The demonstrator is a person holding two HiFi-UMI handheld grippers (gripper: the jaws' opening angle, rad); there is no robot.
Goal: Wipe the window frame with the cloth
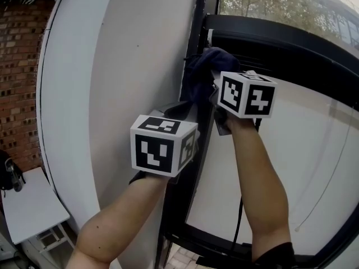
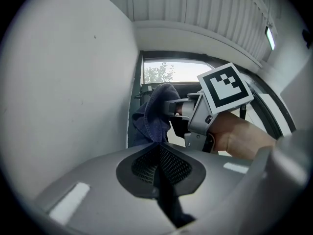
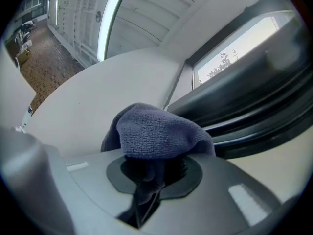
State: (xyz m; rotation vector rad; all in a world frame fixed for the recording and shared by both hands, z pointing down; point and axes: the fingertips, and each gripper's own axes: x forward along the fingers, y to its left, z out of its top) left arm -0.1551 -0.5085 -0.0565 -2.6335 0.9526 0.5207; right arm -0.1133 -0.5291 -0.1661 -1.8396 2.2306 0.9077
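A dark blue cloth (image 1: 201, 72) is bunched against the black window frame (image 1: 196, 32) where the frame meets the white wall. My right gripper (image 1: 215, 86) is shut on the cloth's upper part. In the right gripper view the cloth (image 3: 161, 131) bulges over the right gripper (image 3: 154, 173), beside the frame's dark rails (image 3: 239, 114). My left gripper (image 1: 188, 111) sits just below and to the left, shut on the cloth's hanging lower end. In the left gripper view the cloth (image 2: 155, 114) drops from the right gripper (image 2: 172, 107) to the left gripper (image 2: 159, 146).
A curved white wall (image 1: 112, 94) fills the left side, with a brick wall (image 1: 19, 66) and a white shelf (image 1: 28, 206) beyond it. The frosted glass pane (image 1: 303, 167) lies to the right, with a thin cord (image 1: 331, 178) on it. A ceiling light strip (image 3: 108, 18) glows overhead.
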